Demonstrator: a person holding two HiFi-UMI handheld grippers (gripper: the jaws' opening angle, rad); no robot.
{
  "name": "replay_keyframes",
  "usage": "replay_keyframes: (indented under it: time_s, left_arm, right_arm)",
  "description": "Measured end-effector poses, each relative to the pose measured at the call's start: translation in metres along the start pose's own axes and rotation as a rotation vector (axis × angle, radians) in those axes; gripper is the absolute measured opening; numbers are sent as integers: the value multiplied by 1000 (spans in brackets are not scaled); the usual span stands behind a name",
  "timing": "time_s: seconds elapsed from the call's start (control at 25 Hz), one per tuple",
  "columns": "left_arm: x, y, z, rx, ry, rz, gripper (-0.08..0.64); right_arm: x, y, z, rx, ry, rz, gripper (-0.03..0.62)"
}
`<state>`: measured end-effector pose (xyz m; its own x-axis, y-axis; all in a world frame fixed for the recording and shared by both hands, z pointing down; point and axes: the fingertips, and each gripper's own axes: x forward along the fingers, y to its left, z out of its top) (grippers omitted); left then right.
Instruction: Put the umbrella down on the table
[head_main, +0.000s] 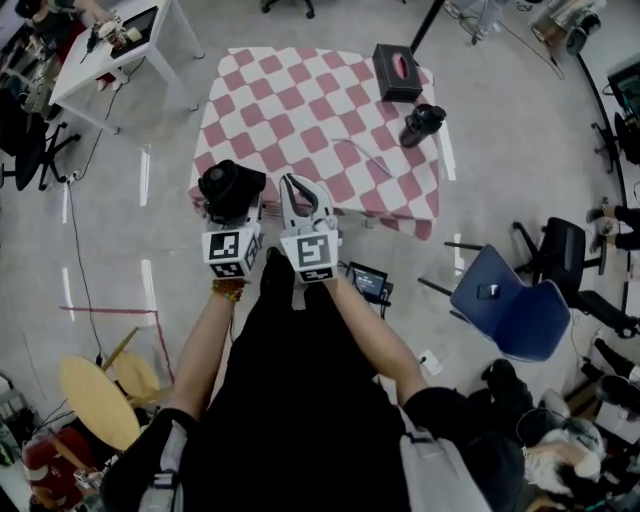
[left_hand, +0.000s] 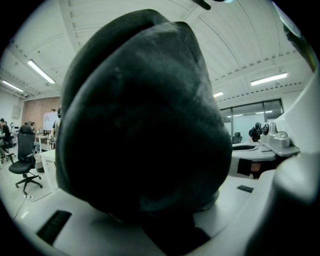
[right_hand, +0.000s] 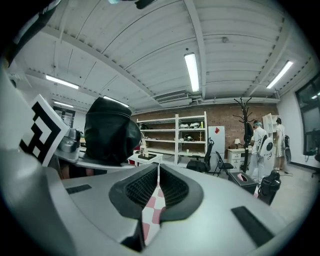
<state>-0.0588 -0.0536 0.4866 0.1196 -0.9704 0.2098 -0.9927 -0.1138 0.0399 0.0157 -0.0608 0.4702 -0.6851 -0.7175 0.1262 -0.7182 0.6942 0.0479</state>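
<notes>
Furthest left on my feed, a white desk (head_main: 95, 70) sits beyond the far left corner of the table (head_main: 290, 110), which wears a pink-and-white checked cloth. A round wooden stool (head_main: 95, 400) stands on the floor well short of the table, down by the person's left side.

The left gripper (head_main: 232, 205) has its jaws clamped on the umbrella (head_main: 230, 185), a folded black bundle standing up between them. In the left gripper view the umbrella fills nearly the whole frame. From the head view it shows against the table's near left corner, carried in the gripper rather than lying on the cloth.

Just beside it, the right gripper (head_main: 300, 188) reaches over the near edge. Its fingers are brought together with nothing between them, and only a sliver of checked cloth shows through the slit in the right gripper view.

Further right, a black tissue box (head_main: 397, 72) sits at the far right corner. A black bottle (head_main: 422, 124) lies at the right edge, nearer than the box. A blue chair (head_main: 510, 305) stands on the floor off the table's near right corner.
</notes>
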Motion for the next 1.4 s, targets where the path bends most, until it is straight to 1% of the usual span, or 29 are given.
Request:
replay_keyframes:
  time_s: [0.12,0.24,0.44,0.56,0.72,0.88,1.04,1.24,1.4]
  left_arm:
    - [22,19,1,-1,2,-27,192]
    - [41,37,3,-14,3,-59,192]
    - [65,71,12,-20,9,-117,192]
    - [76,80,12,-24,19,-158,192]
    - [96,88,8,-17,40,-194,192]
    - [120,89,3,-17,67,-205,192]
    - [150,84,1,-15,90,-198,192]
    - [186,79,-2,-34,115,-157,192]
    - [210,75,-2,-25,135,-142,192]
  right_arm:
    - [26,-3,2,-15,-4,-20,18]
    - [49,-4,6,-53,-3,-48,18]
    - [85,7,15,-78,21,-89,18]
    - [96,12,20,-109,25,-114,18]
    - [110,12,22,-117,37,-138,18]
    - [124,-1,25,-102,28,-149,18]
    - [140,-24,20,-132,30,-134,18]
    - [161,-65,9,-89,34,-114,18]
    - [178,-89,5,-57,32,-100,18]
